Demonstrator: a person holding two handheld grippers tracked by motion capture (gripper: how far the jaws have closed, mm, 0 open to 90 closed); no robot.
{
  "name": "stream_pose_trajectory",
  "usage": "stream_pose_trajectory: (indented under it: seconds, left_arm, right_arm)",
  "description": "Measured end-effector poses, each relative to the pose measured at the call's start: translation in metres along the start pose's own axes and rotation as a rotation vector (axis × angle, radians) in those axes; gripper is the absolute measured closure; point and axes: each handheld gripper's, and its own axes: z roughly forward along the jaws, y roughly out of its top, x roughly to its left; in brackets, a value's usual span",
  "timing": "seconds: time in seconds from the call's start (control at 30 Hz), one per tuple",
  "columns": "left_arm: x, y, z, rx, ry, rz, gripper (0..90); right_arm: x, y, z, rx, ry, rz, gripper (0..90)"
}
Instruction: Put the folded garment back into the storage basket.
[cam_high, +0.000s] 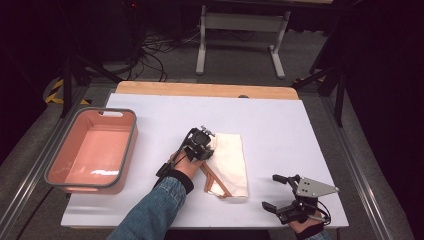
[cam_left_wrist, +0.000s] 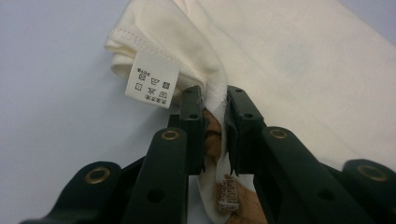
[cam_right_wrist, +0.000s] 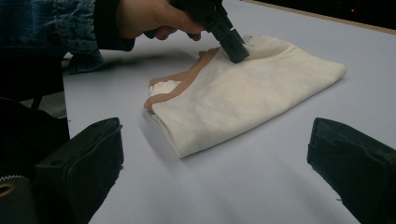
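A folded cream garment (cam_high: 230, 162) with a tan trim (cam_high: 215, 181) lies at the middle of the white table. My left gripper (cam_high: 206, 148) sits at the garment's left edge. In the left gripper view its jaws are pinched on a fold of the cream cloth (cam_left_wrist: 215, 100) and tan trim, next to a white care label (cam_left_wrist: 152, 79). The right gripper view shows that same gripper (cam_right_wrist: 232, 46) pressing down on the garment (cam_right_wrist: 243, 95). My right gripper (cam_high: 280, 192) rests near the table's front right edge, its jaws wide apart with nothing between them.
A pink tub with a grey rim (cam_high: 67, 185) stands on the left of the table. A wooden strip (cam_high: 205, 89) runs along the far edge. Beyond it are a table frame (cam_high: 240, 30) and cables on the floor.
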Motion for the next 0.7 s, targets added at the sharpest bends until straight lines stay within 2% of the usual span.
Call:
stream_pose_trajectory:
  seconds: [0.2,0.53,0.7]
  left_arm:
    - [0.004,0.000,-0.001,-0.002,-0.032,-0.016,79.8]
    - [0.004,0.000,-0.005,-0.022,-0.042,-0.022,80.2]
    - [0.004,-0.001,-0.013,-0.084,-0.071,-0.022,80.3]
  right_arm:
    - [0.000,0.000,0.000,0.000,0.001,0.003,4.1]
    - [-0.001,-0.001,0.000,-0.001,0.001,0.007,4.2]
    - [-0.001,-0.001,0.000,-0.001,0.000,0.008,4.2]
